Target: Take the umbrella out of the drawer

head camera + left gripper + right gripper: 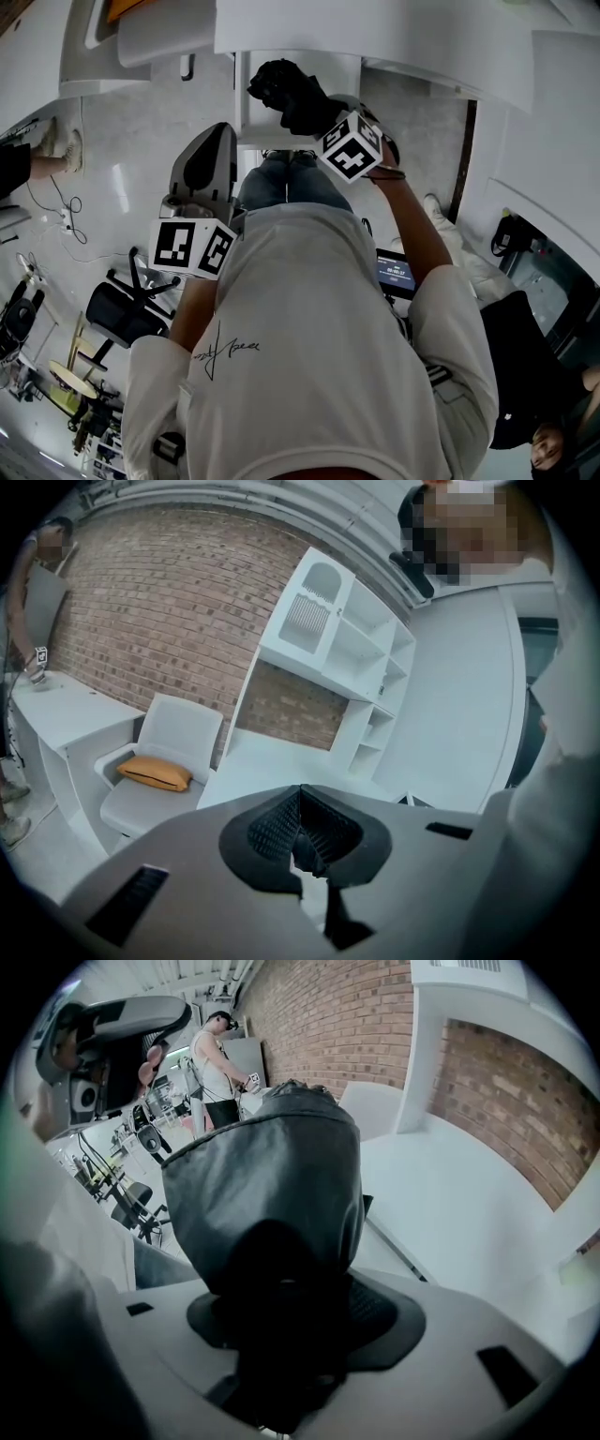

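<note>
The wearer's white shirt [319, 356] blocked most of the floor in the head view. The black umbrella [286, 89] covered the tips of the right gripper [307, 114] there. From the right gripper's own view the umbrella [267, 1176] filled the middle. Its lower end, where the jaws closed on it, was lost in shadow. A sleeve [52, 1260] close to that lens was only a blur. A small screen [396, 272] showed print too fine to read. Someone in black [534, 394] was cut off by the lower right corner, and a pair of shoes [58, 141] by the left edge. A far-off person [217, 1063] was too small to tell what the hands held.
</note>
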### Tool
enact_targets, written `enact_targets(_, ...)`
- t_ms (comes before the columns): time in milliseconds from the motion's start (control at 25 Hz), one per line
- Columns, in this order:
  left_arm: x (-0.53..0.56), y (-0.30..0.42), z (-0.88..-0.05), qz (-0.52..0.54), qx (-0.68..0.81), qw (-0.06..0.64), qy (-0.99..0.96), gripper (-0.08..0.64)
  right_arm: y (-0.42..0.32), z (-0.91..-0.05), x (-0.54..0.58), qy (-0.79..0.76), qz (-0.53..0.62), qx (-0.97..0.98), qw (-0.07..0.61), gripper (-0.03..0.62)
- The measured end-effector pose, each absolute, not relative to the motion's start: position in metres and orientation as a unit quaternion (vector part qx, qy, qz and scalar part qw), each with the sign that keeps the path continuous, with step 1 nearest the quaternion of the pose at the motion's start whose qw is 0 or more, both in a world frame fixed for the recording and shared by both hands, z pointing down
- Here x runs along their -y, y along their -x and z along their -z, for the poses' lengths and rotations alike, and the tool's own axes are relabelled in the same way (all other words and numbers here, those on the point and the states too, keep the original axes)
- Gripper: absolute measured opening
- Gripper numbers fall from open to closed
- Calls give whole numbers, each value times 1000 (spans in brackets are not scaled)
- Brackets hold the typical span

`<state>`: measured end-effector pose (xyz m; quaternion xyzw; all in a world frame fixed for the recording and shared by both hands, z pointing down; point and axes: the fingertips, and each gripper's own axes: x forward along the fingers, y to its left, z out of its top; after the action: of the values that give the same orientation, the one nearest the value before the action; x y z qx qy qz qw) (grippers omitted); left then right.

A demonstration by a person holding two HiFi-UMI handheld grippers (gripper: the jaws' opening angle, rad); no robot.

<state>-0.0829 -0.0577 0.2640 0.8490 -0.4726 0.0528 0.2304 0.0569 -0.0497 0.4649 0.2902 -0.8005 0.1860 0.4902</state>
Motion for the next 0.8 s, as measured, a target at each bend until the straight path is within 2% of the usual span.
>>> enact_targets(800, 60, 66, -243, -17, 454, 226, -862, 15, -77, -389, 50, -357, -175, 813, 425, 244)
